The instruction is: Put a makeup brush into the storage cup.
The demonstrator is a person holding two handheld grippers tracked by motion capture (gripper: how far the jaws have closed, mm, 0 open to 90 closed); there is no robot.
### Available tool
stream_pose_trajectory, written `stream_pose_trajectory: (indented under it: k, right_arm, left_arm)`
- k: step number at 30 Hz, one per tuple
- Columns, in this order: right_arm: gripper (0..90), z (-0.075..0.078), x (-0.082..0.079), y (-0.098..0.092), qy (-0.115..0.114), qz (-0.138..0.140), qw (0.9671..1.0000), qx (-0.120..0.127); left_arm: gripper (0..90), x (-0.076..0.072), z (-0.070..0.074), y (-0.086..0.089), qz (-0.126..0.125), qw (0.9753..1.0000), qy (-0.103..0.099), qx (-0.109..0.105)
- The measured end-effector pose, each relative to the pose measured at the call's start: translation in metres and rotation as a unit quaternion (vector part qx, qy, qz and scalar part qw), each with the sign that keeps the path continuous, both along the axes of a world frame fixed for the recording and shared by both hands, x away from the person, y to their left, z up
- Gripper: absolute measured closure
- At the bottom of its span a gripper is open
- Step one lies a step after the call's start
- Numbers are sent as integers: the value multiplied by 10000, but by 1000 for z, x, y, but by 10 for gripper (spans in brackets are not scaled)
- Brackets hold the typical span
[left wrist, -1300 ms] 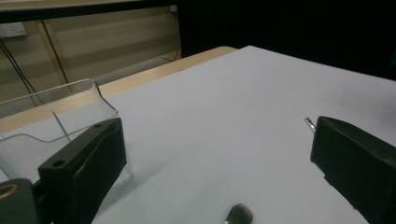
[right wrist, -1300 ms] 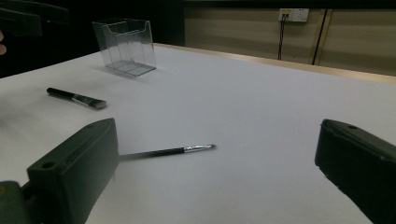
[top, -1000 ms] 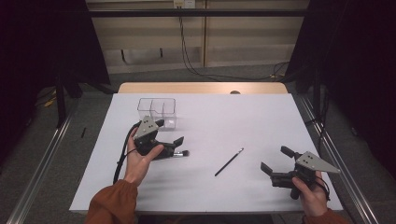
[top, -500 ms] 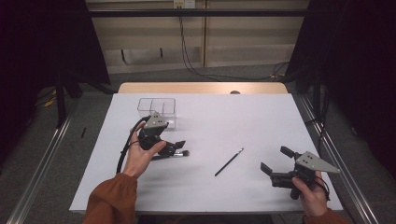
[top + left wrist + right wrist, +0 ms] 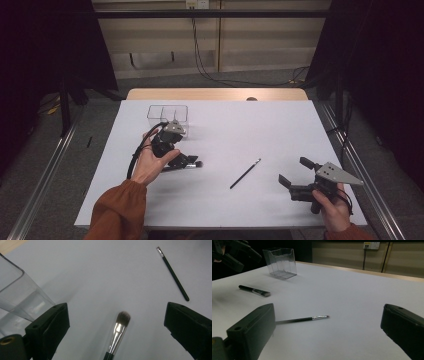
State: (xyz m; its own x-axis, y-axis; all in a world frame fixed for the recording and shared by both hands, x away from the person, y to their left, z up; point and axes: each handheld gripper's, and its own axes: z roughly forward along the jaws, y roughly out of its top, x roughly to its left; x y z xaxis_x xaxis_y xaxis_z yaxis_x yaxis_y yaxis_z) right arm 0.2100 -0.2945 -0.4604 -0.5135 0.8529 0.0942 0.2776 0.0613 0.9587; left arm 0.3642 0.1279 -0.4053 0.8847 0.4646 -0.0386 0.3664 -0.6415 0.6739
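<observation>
A makeup brush point(image 5: 186, 163) with a black handle, silver ferrule and soft head lies on the white table point(image 5: 230, 130). My left gripper point(image 5: 177, 156) hovers just above it, open, and the brush head point(image 5: 123, 317) shows between the wide-spread jaws of this left gripper point(image 5: 115, 311). A thin black liner brush point(image 5: 245, 173) lies slanted at mid-table, also seen as the liner brush point(image 5: 173, 274) and liner brush point(image 5: 302, 319). My right gripper point(image 5: 294, 170) rests open at the front right, empty, the right gripper point(image 5: 329, 312) facing the liner brush.
A clear plastic container point(image 5: 167, 116) with compartments stands just behind the left hand, its wall point(image 5: 15, 297) close to the left jaw. The container point(image 5: 280, 262) appears empty. The table's wooden far edge point(image 5: 215, 94) and metal rails at both sides bound the surface.
My left gripper has shifted slightly back toward the container and turned a little. The makeup brush stays flat on the table. The right gripper has not moved.
</observation>
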Motion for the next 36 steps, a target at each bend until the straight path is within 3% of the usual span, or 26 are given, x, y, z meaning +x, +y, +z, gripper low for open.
stream_pose_trajectory:
  k: [4, 5, 6, 7, 8, 9, 11, 18, 23, 30, 36]
  right_arm:
    - [0, 0, 0, 0, -9, 19, 10000, -8]
    - [0, 0, 0, 0, -4, 20, 10000, -6]
    - [0, 0, 0, 0, 2, 17, 10000, 0]
    - [0, 0, 0, 0, -5, 14, 10000, 1]
    - [0, 0, 0, 0, -5, 15, 10000, 0]
    - [0, 0, 0, 0, -5, 18, 10000, -2]
    - [0, 0, 0, 0, -6, 21, 10000, -6]
    - [0, 0, 0, 0, -5, 1, 10000, 0]
    - [0, 0, 0, 1, -16, 37, 10000, -41]
    - [0, 0, 0, 1, -22, 50, 10000, -46]
    - [0, 0, 0, 1, -13, 79, 9999, -88]
  left_arm:
    - [49, 4, 0, -1, -152, 9993, 163, 311]
    - [48, 3, -2, -3, -67, 9992, 245, 309]
    - [47, 5, -2, -3, -170, 9978, 270, 576]
    - [48, 5, -3, -4, -91, 9974, 343, 622]
    - [50, 7, -2, -4, -163, 9961, 370, 788]
    - [46, 6, -3, -6, -73, 9963, 361, 782]
    - [46, 8, -3, -6, -185, 9944, 383, 971]
    - [45, 11, -7, -12, -286, 9925, 459, 1096]
    - [48, 12, -9, -19, -454, 9886, 493, 1346]
    - [45, 13, -21, -29, -614, 9806, 616, 1757]
    - [73, 15, -25, -29, -700, 9777, 734, 1839]
